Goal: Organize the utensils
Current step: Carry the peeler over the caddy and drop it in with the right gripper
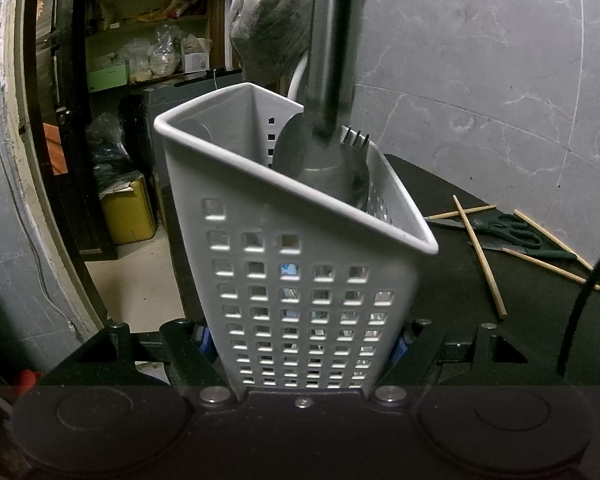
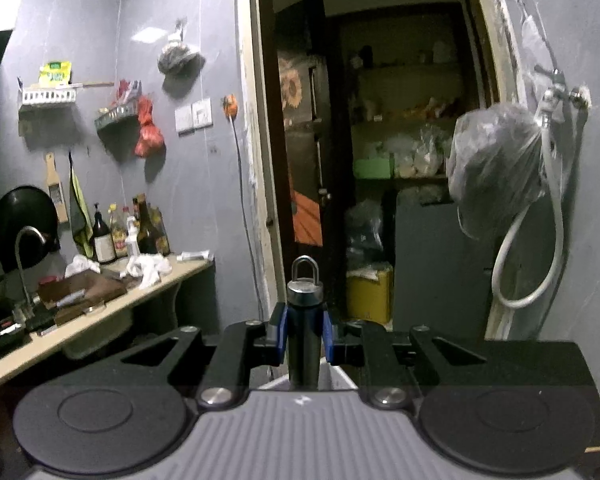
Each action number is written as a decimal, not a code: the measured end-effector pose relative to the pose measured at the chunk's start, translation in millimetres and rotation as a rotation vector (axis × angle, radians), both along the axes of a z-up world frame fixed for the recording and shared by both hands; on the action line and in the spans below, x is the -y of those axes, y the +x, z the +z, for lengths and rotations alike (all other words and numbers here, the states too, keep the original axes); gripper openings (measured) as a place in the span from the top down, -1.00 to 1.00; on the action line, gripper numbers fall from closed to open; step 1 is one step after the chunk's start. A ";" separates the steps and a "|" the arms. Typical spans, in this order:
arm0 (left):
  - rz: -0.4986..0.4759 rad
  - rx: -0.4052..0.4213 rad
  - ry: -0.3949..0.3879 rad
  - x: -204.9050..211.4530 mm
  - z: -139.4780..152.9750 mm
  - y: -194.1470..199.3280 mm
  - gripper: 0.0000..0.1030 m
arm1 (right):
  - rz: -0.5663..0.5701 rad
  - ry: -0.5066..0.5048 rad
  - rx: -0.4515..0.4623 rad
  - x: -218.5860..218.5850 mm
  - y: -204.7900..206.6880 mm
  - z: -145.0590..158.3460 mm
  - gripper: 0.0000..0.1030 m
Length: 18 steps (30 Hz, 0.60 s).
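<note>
A white perforated utensil holder (image 1: 284, 216) stands tilted on the black table (image 1: 460, 280). My left gripper (image 1: 302, 344) is shut on its lower part, with a blue pad against each side. A long grey utensil (image 1: 330, 80) comes down from above with its wide end inside the holder, beside a spoon bowl (image 1: 290, 136) and fork tines (image 1: 358, 136). In the right wrist view my right gripper (image 2: 305, 332) is shut on that utensil's dark handle (image 2: 304, 320), whose metal hanging loop (image 2: 305, 268) sticks out past the blue pads.
Several wooden chopsticks (image 1: 480, 256), green-handled scissors (image 1: 508, 228) and a knife (image 1: 540, 254) lie on the table to the right of the holder. A tiled wall stands behind. A doorway to a storeroom (image 2: 380, 160) and a cluttered counter (image 2: 100, 300) lie to the left.
</note>
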<state>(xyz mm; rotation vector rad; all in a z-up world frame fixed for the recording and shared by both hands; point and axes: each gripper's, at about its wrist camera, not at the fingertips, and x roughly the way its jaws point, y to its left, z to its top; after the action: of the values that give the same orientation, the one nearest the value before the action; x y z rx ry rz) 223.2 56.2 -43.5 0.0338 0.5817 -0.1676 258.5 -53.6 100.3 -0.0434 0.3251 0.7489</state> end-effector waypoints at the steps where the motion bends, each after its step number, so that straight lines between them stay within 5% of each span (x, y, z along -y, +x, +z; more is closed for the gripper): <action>1: 0.000 0.000 0.000 -0.1 0.0 0.0 -0.48 | 0.000 -0.007 -0.011 -1.1 0.5 -4.0 0.60; 8: -0.001 0.002 -0.001 -0.3 0.2 -0.9 -0.48 | 0.004 -0.071 -0.076 -7.4 1.1 -23.5 0.50; 10: 0.003 0.001 -0.002 -0.4 0.5 -1.5 -0.48 | 0.000 -0.087 -0.097 -8.7 1.4 -26.7 -0.22; 18: 0.001 -0.001 -0.001 -0.6 2.9 -1.7 -0.48 | -0.054 -0.061 -0.075 10.3 -13.3 -25.4 -0.79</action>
<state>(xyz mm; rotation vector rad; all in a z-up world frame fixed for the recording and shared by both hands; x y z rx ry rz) 221.5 56.8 -40.7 0.0321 0.5824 -0.1665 245.2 -63.9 74.9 -0.0643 0.4192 0.6883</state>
